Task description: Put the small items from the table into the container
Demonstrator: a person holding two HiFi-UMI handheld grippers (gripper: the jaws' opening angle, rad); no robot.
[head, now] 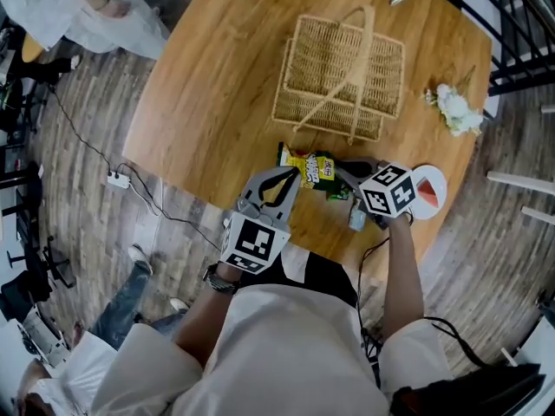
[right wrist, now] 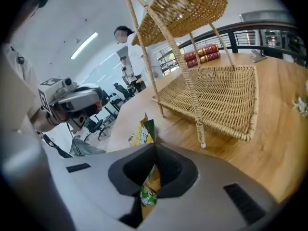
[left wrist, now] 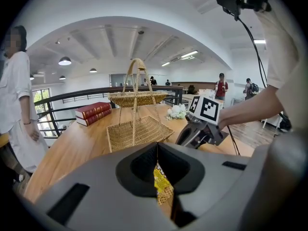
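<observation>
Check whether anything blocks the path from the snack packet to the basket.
Nothing visible does. The left gripper and the right gripper are both shut on the packet near the table edge, and only bare wood lies between it and the basket.

One basket [head: 338, 76], two books [left wrist: 94, 113]

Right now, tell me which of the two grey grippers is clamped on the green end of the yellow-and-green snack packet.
The right gripper: its shut jaws pinch the green end of the snack packet; the left gripper pinches the yellow end.
</observation>
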